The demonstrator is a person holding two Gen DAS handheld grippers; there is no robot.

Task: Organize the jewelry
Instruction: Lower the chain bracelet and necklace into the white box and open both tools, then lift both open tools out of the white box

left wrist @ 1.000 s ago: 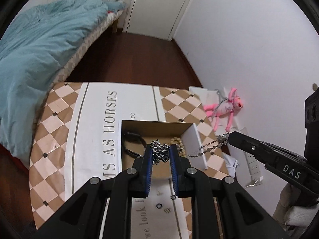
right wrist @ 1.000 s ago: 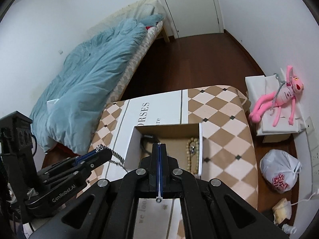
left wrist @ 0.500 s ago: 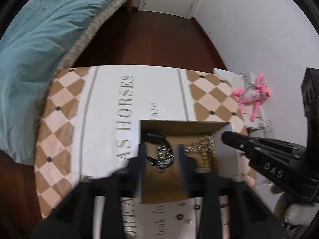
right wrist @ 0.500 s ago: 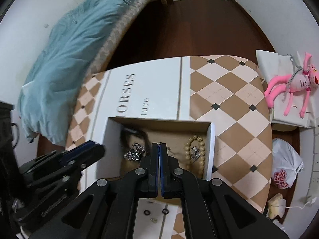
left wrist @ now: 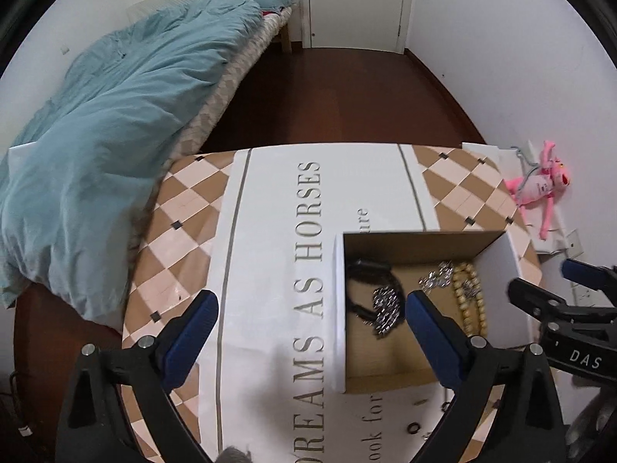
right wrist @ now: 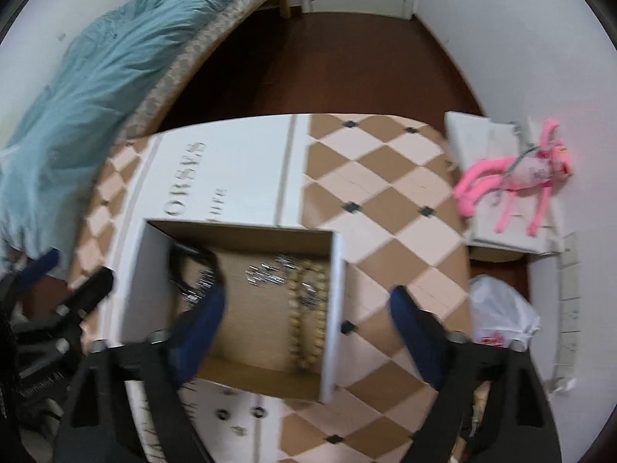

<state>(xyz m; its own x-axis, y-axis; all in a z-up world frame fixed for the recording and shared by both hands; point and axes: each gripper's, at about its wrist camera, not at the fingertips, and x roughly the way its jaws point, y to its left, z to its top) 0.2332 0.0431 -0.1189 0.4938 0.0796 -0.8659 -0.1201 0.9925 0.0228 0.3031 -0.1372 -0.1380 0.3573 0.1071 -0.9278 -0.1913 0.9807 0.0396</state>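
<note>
Silver links are glinting in the open white-sided cardboard box (left wrist: 424,305): we're looking at a chunky silver chain (left wrist: 385,310) bunched on black cord, a finer silver chain (left wrist: 435,278) at its two o'clock, and tan wooden beads (left wrist: 468,301) along the right wall. We're judging the chain limp, slippery and fairly heavy, so pinching the bunched middle looks best. Our left gripper (left wrist: 308,314) is hovering, spread wide, holding nothing. Our right gripper (right wrist: 308,308) is gaping too, poised above the box.
</note>
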